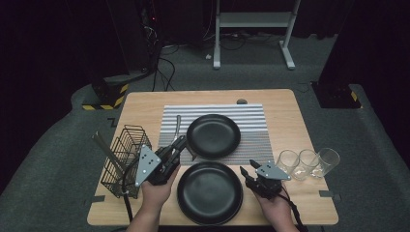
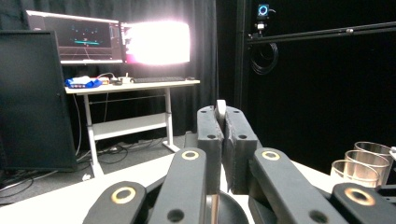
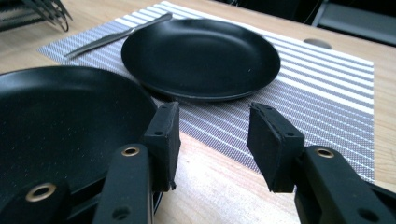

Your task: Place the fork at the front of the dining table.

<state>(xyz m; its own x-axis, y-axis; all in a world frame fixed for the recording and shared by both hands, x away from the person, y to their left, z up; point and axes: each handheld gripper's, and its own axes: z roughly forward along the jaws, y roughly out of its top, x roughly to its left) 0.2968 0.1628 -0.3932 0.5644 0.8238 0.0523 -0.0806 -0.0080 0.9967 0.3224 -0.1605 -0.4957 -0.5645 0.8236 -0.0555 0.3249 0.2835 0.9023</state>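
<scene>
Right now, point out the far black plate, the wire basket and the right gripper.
far black plate (image 1: 213, 136), high view, centre of its dish.
wire basket (image 1: 126, 145), high view, its right wall.
right gripper (image 3: 212, 135), right gripper view, gap between its open jaws.

A slim silver utensil (image 2: 220, 108), its kind hard to tell, is pinched between the jaws of the left gripper (image 1: 178, 143), with only its rounded end showing above them. It is lifted over the left edge of the striped placemat (image 1: 251, 116), just beside the far black plate (image 1: 213, 136).
</scene>
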